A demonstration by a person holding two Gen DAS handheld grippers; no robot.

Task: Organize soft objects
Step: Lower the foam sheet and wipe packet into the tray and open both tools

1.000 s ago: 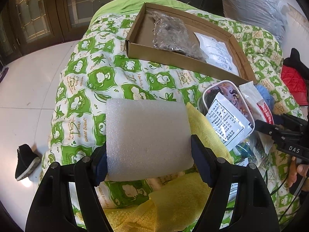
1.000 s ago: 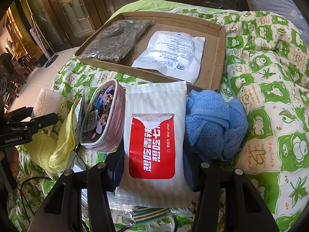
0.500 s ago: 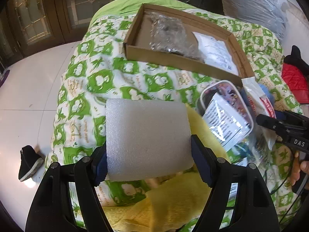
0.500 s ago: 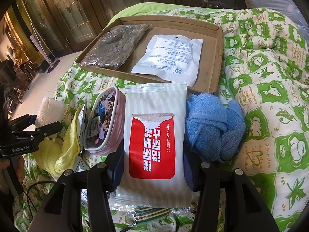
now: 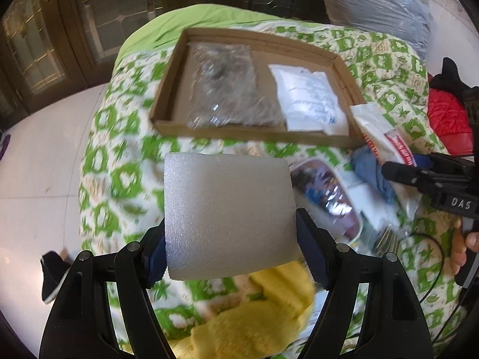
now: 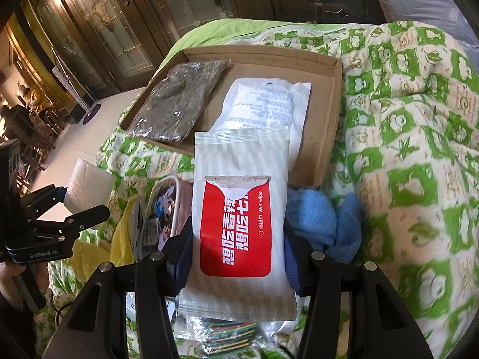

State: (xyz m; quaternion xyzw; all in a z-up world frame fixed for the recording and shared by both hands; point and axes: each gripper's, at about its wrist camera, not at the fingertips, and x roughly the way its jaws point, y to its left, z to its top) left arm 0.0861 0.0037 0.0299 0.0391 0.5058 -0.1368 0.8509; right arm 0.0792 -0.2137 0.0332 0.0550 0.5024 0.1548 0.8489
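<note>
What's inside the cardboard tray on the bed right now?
The cardboard tray holds a grey item in clear plastic and a white printed pouch. The wet wipe pack held in the right tool hides the pouch's near end.

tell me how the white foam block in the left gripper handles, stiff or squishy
Probably squishy yet shape-keeping: the foam block stays square-edged between the left gripper fingers. Likely very light, as it juts well past them without sagging. Its grainy surface should resist slipping.
</note>
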